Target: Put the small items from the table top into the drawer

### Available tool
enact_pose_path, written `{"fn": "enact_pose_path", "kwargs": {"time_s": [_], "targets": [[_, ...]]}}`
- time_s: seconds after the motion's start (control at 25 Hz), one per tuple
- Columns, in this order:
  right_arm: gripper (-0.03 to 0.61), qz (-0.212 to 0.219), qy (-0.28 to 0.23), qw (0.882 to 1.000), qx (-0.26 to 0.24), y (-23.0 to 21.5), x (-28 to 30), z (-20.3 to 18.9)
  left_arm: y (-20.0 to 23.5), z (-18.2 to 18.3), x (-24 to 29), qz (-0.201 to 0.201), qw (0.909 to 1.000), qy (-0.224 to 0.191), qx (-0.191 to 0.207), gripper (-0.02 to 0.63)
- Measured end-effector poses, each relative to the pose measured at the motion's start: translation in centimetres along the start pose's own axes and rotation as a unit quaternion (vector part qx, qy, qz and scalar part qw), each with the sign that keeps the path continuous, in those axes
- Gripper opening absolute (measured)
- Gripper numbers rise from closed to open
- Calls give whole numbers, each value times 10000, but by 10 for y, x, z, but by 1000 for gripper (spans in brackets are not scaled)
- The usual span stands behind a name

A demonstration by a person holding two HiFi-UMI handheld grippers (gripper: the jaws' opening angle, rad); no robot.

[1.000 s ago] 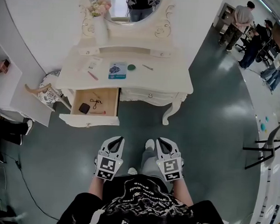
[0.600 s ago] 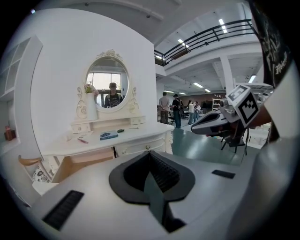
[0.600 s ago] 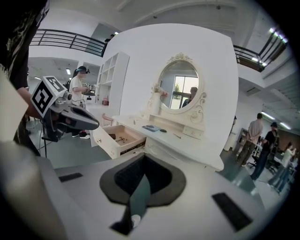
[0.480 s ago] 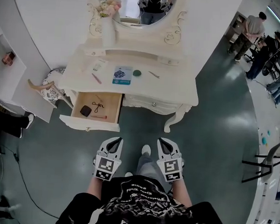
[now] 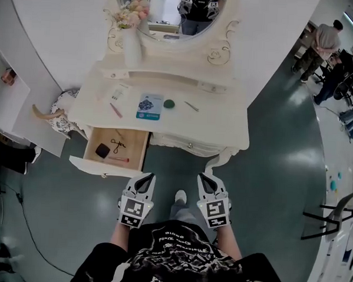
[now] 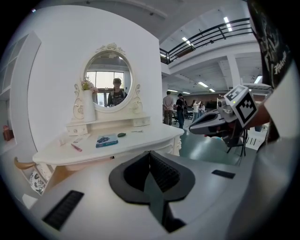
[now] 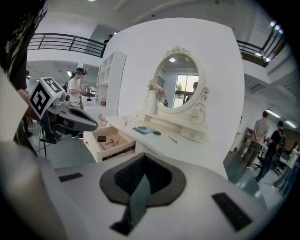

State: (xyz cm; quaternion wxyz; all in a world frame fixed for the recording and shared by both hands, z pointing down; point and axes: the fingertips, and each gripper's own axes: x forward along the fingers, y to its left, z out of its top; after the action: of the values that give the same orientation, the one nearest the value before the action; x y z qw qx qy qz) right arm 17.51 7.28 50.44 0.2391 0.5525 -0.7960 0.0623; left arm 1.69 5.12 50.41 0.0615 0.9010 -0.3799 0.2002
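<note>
Closer than before, the worktop (image 5: 213, 119) is nearing; left tongs (image 5: 145, 178) and right tongs (image 5: 205, 179) are hanging clenched, empty, well apart from the small items (image 5: 150, 106) lying there. Advancing is risking bumping the open drawer (image 5: 114, 149).

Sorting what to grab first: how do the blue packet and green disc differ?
The blue packet is rectangular and larger; the green disc is round and small. The blue packet is patterned; the green disc looks plain. Both lie flat on the table top, side by side.

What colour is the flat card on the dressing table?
The card is blue; the head view shows it best.
</note>
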Motion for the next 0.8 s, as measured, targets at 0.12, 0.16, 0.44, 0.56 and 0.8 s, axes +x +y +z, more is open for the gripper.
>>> {"fn": "enact_pose_path", "kwargs": {"time_s": [0.12, 0.16, 0.44, 0.56, 0.8], "targets": [[11, 88, 2, 10000, -19, -16, 13, 4, 3, 7, 15, 68, 10000, 41, -45, 15], [11, 115, 8, 9999, -32, -21, 17, 5, 5, 9, 20, 98, 9999, 52, -67, 15], [11, 285, -12, 9995, -130, -59, 47, 14, 17, 28, 57, 325, 9993, 44, -170, 15], [11, 358, -39, 9992, -152, -77, 58, 21, 19, 39, 74, 397, 9990, 41, -190, 15], [11, 521, -102, 9984, -193, -101, 82, 26, 21, 52, 103, 512, 9985, 51, -190, 15]]}}
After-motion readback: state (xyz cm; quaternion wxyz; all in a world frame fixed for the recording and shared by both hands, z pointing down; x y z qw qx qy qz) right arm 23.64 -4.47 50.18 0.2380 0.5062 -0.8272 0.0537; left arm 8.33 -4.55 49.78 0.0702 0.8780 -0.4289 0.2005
